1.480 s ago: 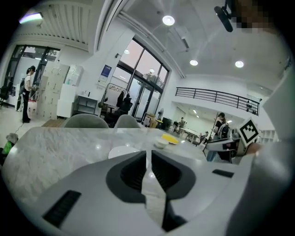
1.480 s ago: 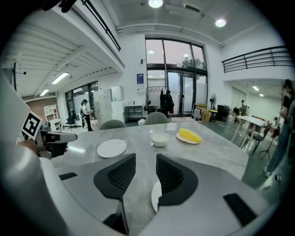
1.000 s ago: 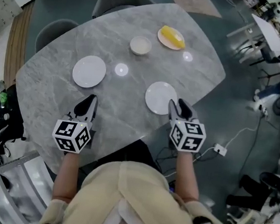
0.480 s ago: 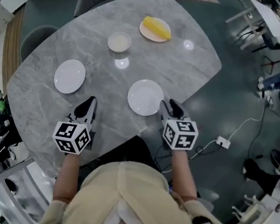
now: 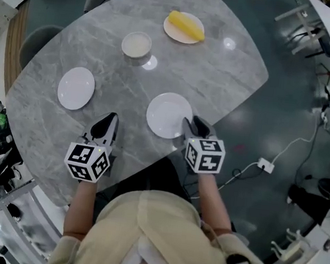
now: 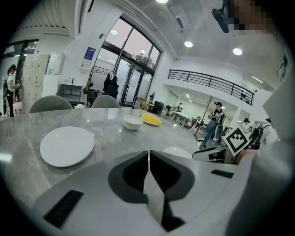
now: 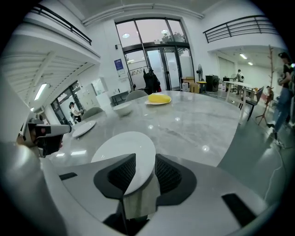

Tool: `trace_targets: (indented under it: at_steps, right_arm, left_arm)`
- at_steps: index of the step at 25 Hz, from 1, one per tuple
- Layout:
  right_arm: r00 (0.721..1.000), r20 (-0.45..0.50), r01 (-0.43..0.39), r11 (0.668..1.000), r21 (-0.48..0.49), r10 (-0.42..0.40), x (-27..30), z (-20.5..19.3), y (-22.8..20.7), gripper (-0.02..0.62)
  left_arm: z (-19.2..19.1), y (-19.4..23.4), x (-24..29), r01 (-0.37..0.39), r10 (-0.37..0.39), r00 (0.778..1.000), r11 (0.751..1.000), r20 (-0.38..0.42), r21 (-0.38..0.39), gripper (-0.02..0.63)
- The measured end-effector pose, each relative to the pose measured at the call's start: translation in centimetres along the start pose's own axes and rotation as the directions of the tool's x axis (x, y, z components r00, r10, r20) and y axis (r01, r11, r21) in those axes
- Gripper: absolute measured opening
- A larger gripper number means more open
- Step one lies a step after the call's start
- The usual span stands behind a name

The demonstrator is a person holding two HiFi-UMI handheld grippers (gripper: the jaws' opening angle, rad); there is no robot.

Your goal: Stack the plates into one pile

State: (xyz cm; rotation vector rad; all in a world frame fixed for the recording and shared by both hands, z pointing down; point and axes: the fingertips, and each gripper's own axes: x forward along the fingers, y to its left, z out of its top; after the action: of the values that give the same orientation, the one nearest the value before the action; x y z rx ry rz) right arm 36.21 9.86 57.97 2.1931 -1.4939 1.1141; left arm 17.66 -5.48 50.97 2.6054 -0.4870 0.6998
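On the marble table (image 5: 219,75), near edge: white plate (image 5: 168,114), rim between the spread, not yet pressing jaws of the right gripper (image 5: 190,125); second white plate (image 5: 76,87) well left; left gripper (image 5: 108,122), jaws just closed, empty. Handling: seat rim deep, clamp firmly, lift level.

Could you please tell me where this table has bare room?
The grey marble table is barest at its right side, between the plate of yellow food and the near white round plate. A smaller patch lies among the small white bowl, the left white plate and that plate, which the right gripper crowds.
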Motion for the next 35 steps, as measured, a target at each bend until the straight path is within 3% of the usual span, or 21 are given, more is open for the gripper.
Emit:
trace_targets:
  at_steps: [14,24,35]
  right_arm:
    - [0.998,-0.051,0.027,1.000,-0.002,-0.027,1.7,-0.3,-0.4,0.120]
    - [0.999,-0.013,0.052,0.999,-0.011,-0.052,1.7,-0.4,-0.4,0.120]
    - [0.998,0.038,0.046,0.998,0.044,-0.048,0.9,0.1,0.4,0.095]
  left_arm:
    - [-0.1,-0.5,1.6,0.000,-0.001,1.000,1.000,-0.015,-0.019,0.014]
    - [0.1,0.2,1.1,-0.010,0.010,1.000,1.000,-0.003,-0.019,0.014]
    - [0.2,0.8,-0.6,-0.027,0.028,0.999,1.000,0.025,-0.011,0.014]
